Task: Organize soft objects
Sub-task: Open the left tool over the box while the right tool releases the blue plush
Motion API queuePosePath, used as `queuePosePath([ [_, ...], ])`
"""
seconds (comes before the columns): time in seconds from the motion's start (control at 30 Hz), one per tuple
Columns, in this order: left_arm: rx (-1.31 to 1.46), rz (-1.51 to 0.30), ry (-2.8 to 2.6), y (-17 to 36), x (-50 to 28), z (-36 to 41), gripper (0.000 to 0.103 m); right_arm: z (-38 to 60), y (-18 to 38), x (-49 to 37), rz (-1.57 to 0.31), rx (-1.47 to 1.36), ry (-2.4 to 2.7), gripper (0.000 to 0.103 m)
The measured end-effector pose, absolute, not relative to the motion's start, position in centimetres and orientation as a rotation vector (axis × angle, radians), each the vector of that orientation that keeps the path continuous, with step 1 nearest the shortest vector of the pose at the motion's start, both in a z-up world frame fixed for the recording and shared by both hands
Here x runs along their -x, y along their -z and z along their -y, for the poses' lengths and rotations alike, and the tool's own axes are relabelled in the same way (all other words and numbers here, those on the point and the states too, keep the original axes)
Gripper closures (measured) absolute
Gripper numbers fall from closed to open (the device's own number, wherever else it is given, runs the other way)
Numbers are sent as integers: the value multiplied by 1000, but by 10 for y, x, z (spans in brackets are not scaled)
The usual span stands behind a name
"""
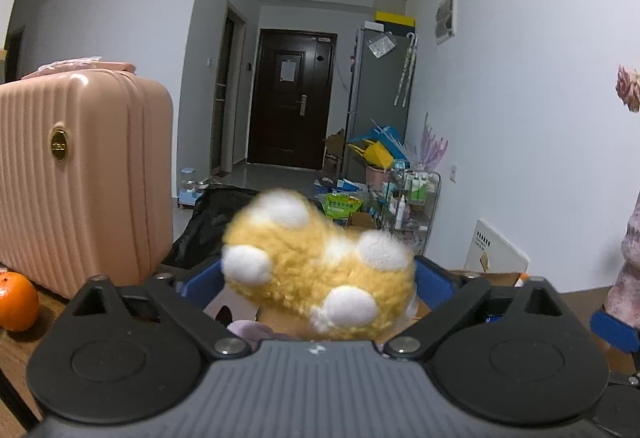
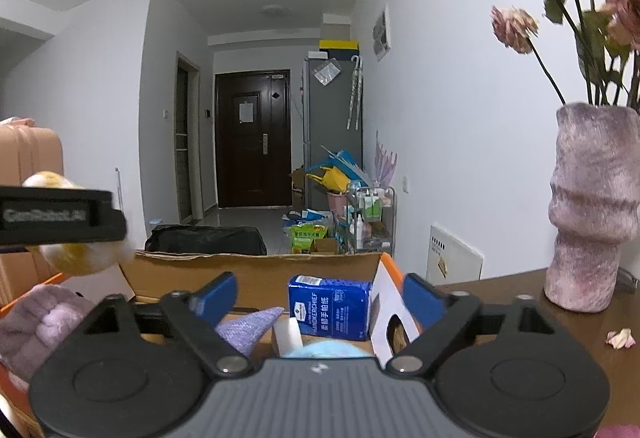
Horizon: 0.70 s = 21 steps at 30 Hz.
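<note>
The left hand-held gripper is clamped on a fluffy yellow plush toy with white paws, its blue fingers pressing the toy's sides; the toy is lifted clear of the desk, above the cardboard box, and in the right wrist view it shows at 9 o'clock behind the left tool's black body; the right hand-held gripper hangs over the same box with its jaws wide apart and nothing between them; in the box below it lie a purple cloth, a roll of white tape, a light blue soft item and an upright blue handkerchief pack; a mauve plush rests at 8 o'clock by the box's orange edge; on the brown desk, at 3 o'clock, stands a mottled pink vase holding dried flowers, a fallen petal near its base; in the left wrist view an orange sits at 8 o'clock just beside a pink suitcase; farther off lie a black bag on the floor, a cluttered wire cart, a grey fridge and a dark door.
</note>
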<state>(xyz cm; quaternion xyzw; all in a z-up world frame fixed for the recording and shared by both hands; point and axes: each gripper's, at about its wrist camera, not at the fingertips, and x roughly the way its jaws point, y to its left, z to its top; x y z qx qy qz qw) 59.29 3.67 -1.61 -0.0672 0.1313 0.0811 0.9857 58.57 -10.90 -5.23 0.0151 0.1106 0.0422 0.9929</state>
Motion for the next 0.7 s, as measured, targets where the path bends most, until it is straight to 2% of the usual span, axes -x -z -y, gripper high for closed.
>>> queuePosePath([
  [0.03,140,-254,-169,15,-591,-37,0,111,52,-587,-226,-40,-83,0],
  [0.7,141,-254,-206,16,-576,-34,0,121,55,-584,-238,-96,-61,0],
])
